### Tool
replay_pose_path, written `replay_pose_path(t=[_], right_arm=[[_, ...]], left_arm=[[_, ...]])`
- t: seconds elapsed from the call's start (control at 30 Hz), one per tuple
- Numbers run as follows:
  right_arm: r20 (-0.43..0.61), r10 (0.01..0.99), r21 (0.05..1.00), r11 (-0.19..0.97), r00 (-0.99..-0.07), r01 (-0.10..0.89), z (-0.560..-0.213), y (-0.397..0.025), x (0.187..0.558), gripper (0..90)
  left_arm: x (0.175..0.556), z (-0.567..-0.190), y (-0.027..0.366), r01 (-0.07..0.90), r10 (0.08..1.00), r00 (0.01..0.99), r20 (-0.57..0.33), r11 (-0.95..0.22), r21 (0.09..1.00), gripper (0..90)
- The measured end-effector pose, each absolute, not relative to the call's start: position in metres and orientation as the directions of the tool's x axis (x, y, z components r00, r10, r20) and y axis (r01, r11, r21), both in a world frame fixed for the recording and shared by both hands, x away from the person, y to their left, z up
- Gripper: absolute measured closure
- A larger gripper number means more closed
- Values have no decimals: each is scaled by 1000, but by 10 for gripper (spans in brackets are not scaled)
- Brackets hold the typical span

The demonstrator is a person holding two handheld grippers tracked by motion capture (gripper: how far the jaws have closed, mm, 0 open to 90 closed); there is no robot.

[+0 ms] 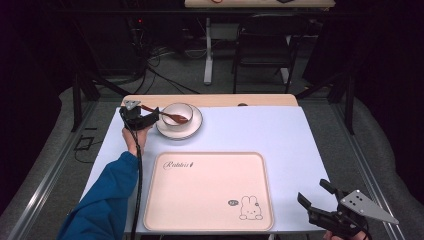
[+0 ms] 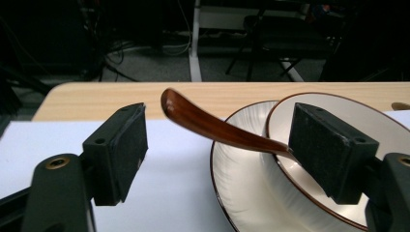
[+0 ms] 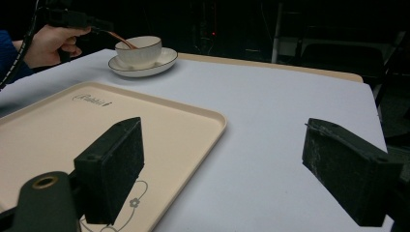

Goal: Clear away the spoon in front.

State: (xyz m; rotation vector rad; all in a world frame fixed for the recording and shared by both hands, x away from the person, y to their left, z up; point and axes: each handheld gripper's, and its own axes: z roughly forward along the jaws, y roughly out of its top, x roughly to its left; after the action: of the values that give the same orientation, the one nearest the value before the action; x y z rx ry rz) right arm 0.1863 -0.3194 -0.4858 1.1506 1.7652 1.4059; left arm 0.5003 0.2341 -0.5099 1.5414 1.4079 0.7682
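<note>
White table (image 1: pixel 280 135) in a dark room; both hand-held grippers gape wide.

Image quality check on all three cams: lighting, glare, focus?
High view: table lit evenly, surroundings dark, tray print readable. Left gripper view: spoon handle sharp with a glossy highlight, the near jaws soft, the room beyond dim. Right gripper view: near jaws slightly soft, the bowl farther off clear, background almost black.

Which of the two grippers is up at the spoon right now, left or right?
The left gripper, at the far-left bowl and saucer: its open jaws straddle the brown spoon handle. The right gripper hangs open at the near-right corner, beside the tray.
</note>
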Motion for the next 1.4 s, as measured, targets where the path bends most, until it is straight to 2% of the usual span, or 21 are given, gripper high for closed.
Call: replay_pose_path(t=[0.23, 0.4, 0.53, 0.67, 1.07, 1.4], right_arm=[[60, 894, 964, 64, -444, 259, -486, -319, 186, 140], [64, 895, 963, 61, -442, 262, -486, -319, 186, 140], [60, 894, 964, 64, -444, 258, -486, -319, 186, 140], [61, 895, 964, 62, -442, 260, -486, -319, 186, 140], [58, 895, 964, 65, -442, 257, -486, -320, 186, 140], [61, 895, 964, 62, -442, 260, -486, -319, 186, 140]], left_arm=[[508, -517, 237, 447, 974, 168, -153, 63, 892, 329], [509, -518, 234, 443, 968, 191, -162, 63, 894, 356], [509, -518, 233, 434, 967, 192, -168, 70, 898, 417], [508, -518, 235, 429, 965, 185, -185, 90, 899, 526], [505, -519, 240, 412, 955, 178, -235, 145, 900, 598], [500, -512, 237, 384, 954, 190, -233, 146, 912, 661]])
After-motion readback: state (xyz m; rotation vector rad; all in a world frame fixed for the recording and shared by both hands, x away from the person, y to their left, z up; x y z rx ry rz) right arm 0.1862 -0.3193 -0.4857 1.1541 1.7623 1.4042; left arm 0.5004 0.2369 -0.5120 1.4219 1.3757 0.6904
